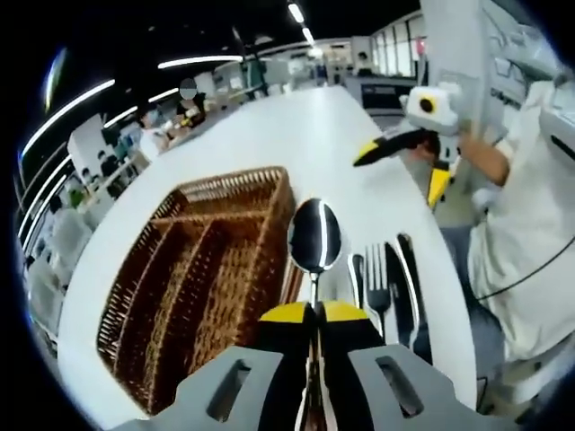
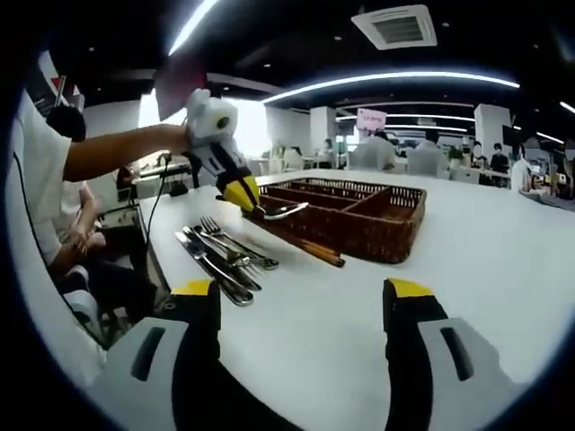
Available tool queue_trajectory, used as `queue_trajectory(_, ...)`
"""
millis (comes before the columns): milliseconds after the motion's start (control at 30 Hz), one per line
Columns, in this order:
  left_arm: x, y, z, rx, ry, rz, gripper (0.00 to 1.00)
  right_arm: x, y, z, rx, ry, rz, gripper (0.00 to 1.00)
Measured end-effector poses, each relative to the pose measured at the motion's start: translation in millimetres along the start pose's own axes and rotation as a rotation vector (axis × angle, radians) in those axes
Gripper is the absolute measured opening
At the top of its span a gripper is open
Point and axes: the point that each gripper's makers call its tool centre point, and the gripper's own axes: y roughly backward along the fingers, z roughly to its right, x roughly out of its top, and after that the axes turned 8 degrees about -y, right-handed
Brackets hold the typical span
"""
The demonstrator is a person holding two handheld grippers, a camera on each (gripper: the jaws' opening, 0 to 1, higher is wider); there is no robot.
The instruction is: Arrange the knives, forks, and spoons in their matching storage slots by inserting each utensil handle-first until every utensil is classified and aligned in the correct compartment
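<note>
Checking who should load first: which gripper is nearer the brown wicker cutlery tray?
Left. The left gripper, shut on a shiny metal spoon, is at the brown wicker cutlery tray's near edge; the right gripper is open, back over the white table.

my jaws: black, yellow tips | tray (image 1: 216,260): brown woven wicker | spoon (image 1: 314,235): shiny silver | table (image 2: 485,242): white | my sleeve (image 1: 530,206): white

Left claw (image 1: 316,316) clamped on a spoon (image 1: 314,238) above the surface (image 1: 269,135), wicker tray (image 1: 193,287) just left of it, fork (image 1: 377,283) and knives (image 1: 409,287) on the surface just right, right claw (image 2: 301,301) gaping, tray ahead.
</note>
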Motion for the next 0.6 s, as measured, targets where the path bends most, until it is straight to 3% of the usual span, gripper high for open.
queue_trajectory(233, 2.6, 8.4, -19.3, 0.007, -0.011, -0.018, 0.03, 3.1, 2.0, 3.9, -0.02, -0.009, 0.022, 0.86)
queue_trajectory(600, 16.2, 12.6, -30.0, 0.001, -0.014, -0.038, 0.03, 10.1, 2.3, 7.4, -0.034, -0.037, 0.038, 0.95)
